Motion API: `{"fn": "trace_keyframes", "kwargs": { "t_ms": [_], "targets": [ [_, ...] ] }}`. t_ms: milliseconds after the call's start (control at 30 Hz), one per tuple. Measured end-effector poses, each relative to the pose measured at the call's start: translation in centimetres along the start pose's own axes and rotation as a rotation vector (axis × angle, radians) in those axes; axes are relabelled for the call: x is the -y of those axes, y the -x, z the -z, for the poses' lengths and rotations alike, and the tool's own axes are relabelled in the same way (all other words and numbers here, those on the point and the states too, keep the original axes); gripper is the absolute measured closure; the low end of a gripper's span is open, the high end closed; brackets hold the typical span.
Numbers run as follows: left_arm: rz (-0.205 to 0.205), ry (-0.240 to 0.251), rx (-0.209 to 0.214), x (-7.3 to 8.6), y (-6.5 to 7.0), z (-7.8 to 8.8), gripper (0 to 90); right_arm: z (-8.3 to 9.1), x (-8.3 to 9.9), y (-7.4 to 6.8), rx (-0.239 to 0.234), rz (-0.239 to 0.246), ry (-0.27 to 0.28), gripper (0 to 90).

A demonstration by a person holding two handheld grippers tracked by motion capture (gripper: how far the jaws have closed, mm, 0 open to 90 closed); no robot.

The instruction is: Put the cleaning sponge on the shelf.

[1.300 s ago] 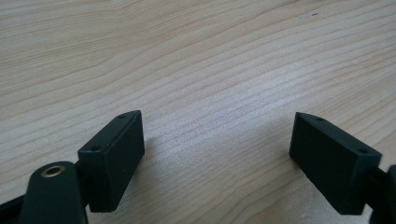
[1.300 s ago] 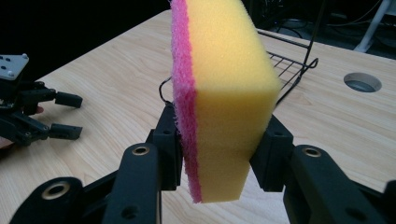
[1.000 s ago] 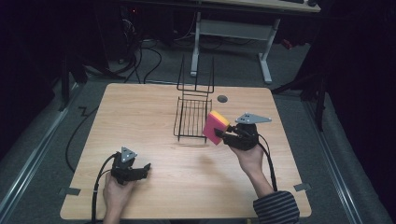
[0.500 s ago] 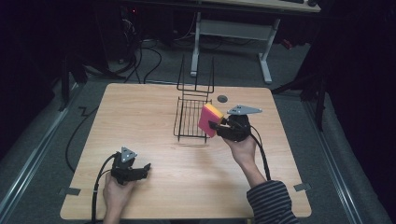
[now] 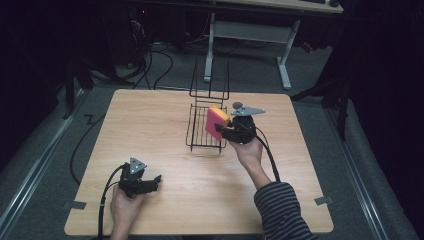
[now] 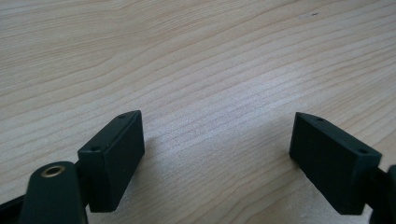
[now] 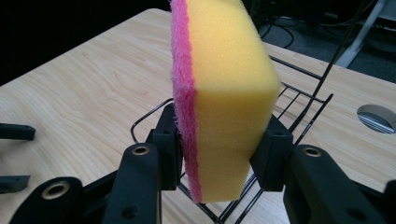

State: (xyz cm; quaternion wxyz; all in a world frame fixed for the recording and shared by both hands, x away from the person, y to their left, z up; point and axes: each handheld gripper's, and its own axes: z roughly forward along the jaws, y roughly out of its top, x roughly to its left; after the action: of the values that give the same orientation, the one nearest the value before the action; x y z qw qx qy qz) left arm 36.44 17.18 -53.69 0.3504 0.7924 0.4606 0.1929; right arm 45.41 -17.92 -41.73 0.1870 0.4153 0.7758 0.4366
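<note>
A yellow sponge with a pink scouring side [image 5: 216,122] [image 7: 224,93] stands on edge between the jaws of my right gripper [image 5: 224,131] [image 7: 219,149], which is shut on it. The sponge hangs over the right part of a black wire rack [image 5: 206,125] [image 7: 299,100] in the middle of the wooden table [image 5: 150,125]. My left gripper [image 5: 150,182] [image 6: 217,149] rests low over the table near its front left, open, with bare wood between its fingers.
The rack has a tall wire back at its far end [image 5: 210,80]. A round metal grommet [image 5: 238,105] [image 7: 376,116] sits in the tabletop behind the right gripper. Cables trail from both grippers toward the front edge. Desk legs and cables stand beyond the table.
My right gripper has carried the sponge left and away from me, from beside the rack's right edge to over the rack. The left gripper has stayed where it was.
</note>
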Motion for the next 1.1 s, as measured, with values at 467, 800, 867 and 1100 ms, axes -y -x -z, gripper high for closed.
{"fn": "trace_keyframes", "kwargs": {
  "t_ms": [467,800,867,1100],
  "targets": [
    [-0.001,0.000,0.003,0.0,0.0,0.0,18.6,-3.4,0.6,0.2,0.027,0.020,-0.045,60.6],
    [-0.001,0.000,0.003,0.0,0.0,0.0,18.6,-4.7,0.8,0.5,0.021,0.006,-0.056,60.5],
    [-0.002,0.000,0.003,0.0,0.0,0.0,18.6,-4.9,0.9,0.6,0.020,0.010,-0.055,60.5],
    [-0.002,0.001,0.002,0.0,0.0,0.0,18.6,-5.3,1.2,0.6,0.018,0.012,-0.069,60.2]
  ]
}}
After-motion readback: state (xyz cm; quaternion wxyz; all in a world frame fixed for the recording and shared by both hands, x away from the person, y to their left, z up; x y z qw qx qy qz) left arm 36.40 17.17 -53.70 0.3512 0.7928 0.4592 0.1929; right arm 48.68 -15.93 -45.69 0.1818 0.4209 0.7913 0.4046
